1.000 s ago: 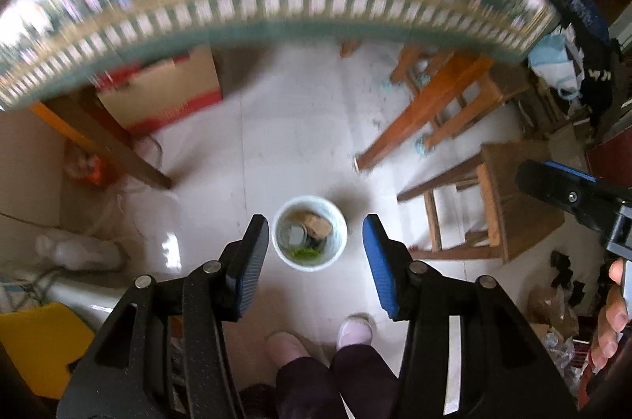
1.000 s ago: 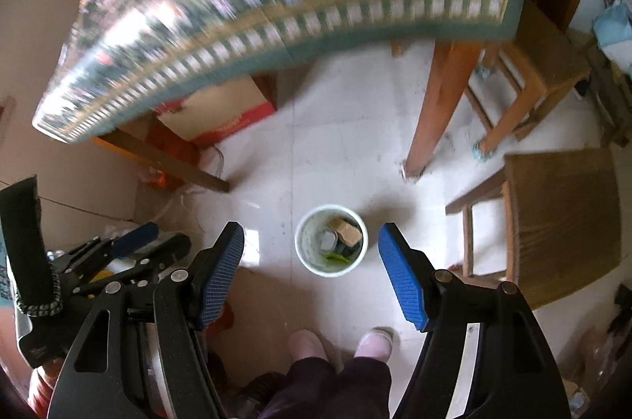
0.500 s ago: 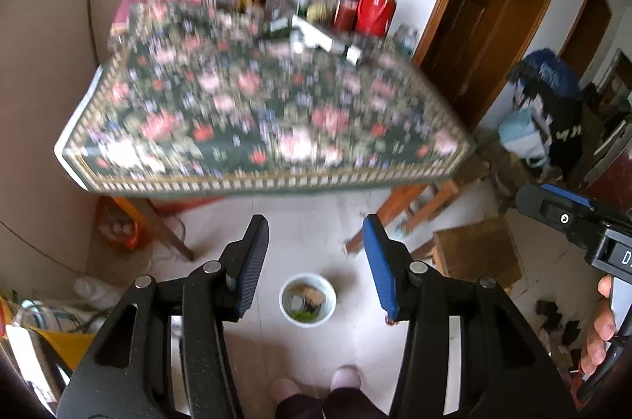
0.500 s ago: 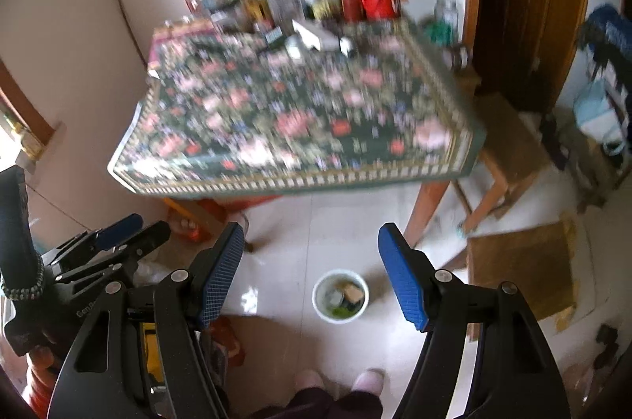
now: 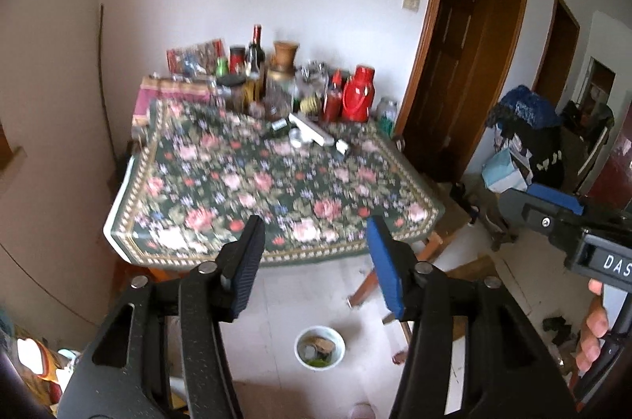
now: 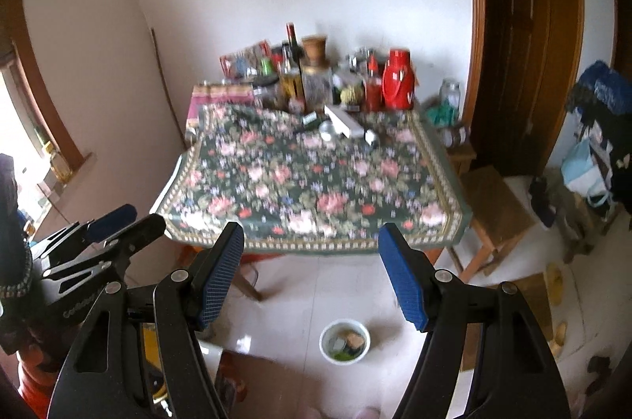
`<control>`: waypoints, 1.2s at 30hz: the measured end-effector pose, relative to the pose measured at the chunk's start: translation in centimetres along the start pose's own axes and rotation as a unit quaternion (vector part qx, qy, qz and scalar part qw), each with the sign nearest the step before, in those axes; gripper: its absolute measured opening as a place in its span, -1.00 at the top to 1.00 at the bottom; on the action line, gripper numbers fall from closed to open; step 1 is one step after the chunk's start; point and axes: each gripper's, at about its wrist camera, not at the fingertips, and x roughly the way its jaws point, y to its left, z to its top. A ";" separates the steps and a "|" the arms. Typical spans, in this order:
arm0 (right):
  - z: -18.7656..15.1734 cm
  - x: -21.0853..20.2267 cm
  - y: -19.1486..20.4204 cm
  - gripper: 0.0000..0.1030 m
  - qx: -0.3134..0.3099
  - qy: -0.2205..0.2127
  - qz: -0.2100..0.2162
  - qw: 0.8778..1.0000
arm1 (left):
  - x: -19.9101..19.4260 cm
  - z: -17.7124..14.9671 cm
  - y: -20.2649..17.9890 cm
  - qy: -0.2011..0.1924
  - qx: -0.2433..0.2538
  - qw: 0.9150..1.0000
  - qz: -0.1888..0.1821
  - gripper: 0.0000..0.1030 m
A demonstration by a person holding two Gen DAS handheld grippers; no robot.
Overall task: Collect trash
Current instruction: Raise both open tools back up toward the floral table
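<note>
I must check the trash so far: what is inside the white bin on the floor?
The white bin holds a brownish scrap, a grey round piece and something green. Anything beneath these is covered.

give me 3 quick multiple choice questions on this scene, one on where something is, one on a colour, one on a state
1. Where is the white bucket with scraps in it?
A. on the flowered table
B. on the floor in front of the table
C. on the wooden stool

2. What colour is the thermos flask at the far end of the table?
A. red
B. yellow
C. white

3. How does the left hand-held gripper stand?
A. shut on a bottle
B. shut on nothing
C. open, holding nothing

Answers:
1. B: the bucket stands on the pale tiles, nearer the camera than the table edge.
2. A: its body is bright red, beside the red sauce bottle.
3. C: its jaws are wide apart with only table and floor seen between them; the right hand-held gripper stands the same way.
</note>
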 end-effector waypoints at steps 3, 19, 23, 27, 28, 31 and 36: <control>0.9 -0.9 0.2 -0.30 -0.008 -0.021 -0.010 1.000 | -1.2 1.0 0.4 -0.021 -0.004 1.000 -0.002 -0.17; 6.2 2.9 -5.7 -0.43 0.014 -0.060 -0.012 0.998 | 4.9 6.4 -0.1 -0.046 -0.012 0.998 0.042 -0.55; 8.8 4.9 -8.5 -0.43 0.016 -0.059 -0.005 0.998 | 8.9 9.1 -1.1 -0.041 -0.018 0.998 0.054 -0.55; 11.8 6.8 -11.4 -0.43 0.010 -0.058 0.000 0.998 | 12.6 12.2 -2.5 -0.044 -0.032 0.997 0.057 -0.55; 12.6 7.3 -12.1 -0.43 0.006 -0.057 0.001 0.998 | 13.5 12.9 -2.9 -0.047 -0.033 0.997 0.059 -0.56; 14.3 9.1 -14.0 -0.43 -0.001 -0.054 0.002 0.999 | 16.3 14.7 -4.3 -0.045 -0.031 0.996 0.071 -0.57; 15.9 12.4 -16.7 -0.43 -0.002 -0.036 0.013 0.999 | 20.4 16.1 -5.4 -0.029 -0.037 0.996 0.081 -0.57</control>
